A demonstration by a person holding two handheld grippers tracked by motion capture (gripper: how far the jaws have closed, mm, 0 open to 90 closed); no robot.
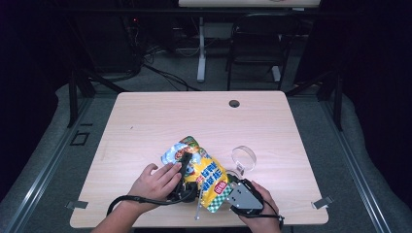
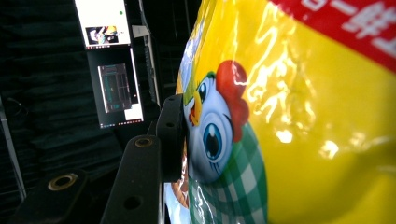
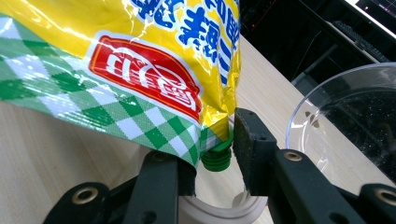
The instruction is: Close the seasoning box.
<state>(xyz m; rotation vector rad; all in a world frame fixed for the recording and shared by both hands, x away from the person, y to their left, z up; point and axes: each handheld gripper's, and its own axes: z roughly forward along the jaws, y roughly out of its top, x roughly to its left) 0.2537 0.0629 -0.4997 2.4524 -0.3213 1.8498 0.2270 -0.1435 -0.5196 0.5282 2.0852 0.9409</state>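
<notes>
A yellow snack pouch [image 1: 206,171] with a cartoon chick, a green check band and a red label lies tilted near the table's front edge. My left gripper [image 1: 186,166] is shut on its upper body. In the left gripper view one black pad [image 2: 172,135] presses the foil [image 2: 303,116] beside the chick's face, and the pouch hides the other jaw. My right gripper [image 1: 230,184] is at the pouch's lower corner. There its two jaws close on the small green cap [image 3: 217,157], with my right gripper [image 3: 215,164] pointing up at it.
A clear round bowl [image 1: 243,158] stands just right of the pouch and close behind the right jaw [image 3: 345,116]. A white ring [image 3: 219,211] lies under the jaws. Bare wood table [image 1: 160,121] stretches toward a cable hole [image 1: 234,103]. A chair [image 1: 257,43] stands beyond.
</notes>
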